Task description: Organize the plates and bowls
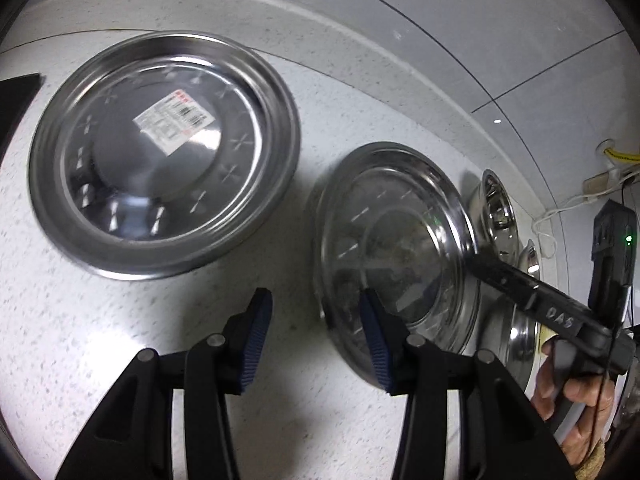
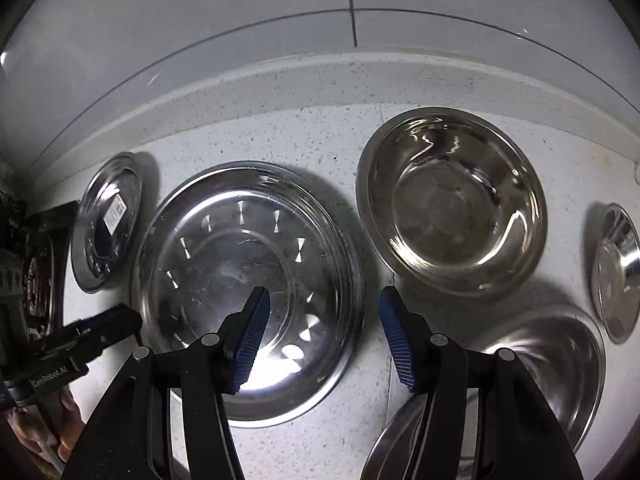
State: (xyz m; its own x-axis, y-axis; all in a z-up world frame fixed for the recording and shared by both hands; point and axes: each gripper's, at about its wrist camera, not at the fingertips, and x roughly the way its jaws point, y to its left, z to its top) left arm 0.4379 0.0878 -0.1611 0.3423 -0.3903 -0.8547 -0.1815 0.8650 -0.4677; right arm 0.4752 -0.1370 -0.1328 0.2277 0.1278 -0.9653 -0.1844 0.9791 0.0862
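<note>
White speckled counter [image 2: 320, 148] carries two plates and three bowls in the right view; only this view shows the deep bowl [image 2: 452, 200] whole. Both claws, left claw [image 1: 316, 336] and right claw [image 2: 324, 336], stand open and empty.

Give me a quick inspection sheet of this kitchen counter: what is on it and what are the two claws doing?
Surface: speckled white counter, raised lip at the back.
Job's things: labelled plate and plain plate side by side; deep bowl right of the plain plate; more steel dishes at the right edge.
Clutter: nothing seen.
Claws: left claw open, empty, over counter and plain plate's rim; right claw open, empty, above the plain plate's right rim.
Cables: white cord and power strip far right.
Surroundings: grey tiled wall; dark stove at left.
</note>
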